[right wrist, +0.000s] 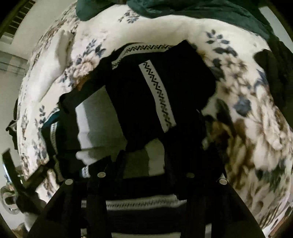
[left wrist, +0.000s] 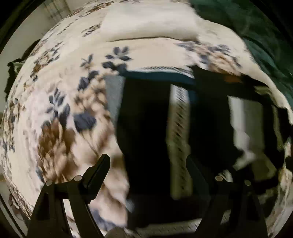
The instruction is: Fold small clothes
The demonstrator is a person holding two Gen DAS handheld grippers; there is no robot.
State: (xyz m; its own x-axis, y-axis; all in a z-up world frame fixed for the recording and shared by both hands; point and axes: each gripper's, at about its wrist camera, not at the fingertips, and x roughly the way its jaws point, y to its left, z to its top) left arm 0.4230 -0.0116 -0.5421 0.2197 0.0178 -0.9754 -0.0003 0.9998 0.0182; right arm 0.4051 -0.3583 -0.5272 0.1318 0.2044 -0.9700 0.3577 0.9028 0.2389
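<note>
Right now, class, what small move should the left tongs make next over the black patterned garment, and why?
Probably lower the left tongs onto the near edge of the black garment and close: they stand open above it, holding nothing, and it lies rumpled on the floral bedspread.

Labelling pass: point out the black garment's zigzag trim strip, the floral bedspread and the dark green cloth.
zigzag trim strip (right wrist: pixel 157 97): right wrist view, middle of the white band.
floral bedspread (left wrist: pixel 60 113): left wrist view, blue leaf print.
dark green cloth (right wrist: pixel 201 9): right wrist view, top fold.
</note>
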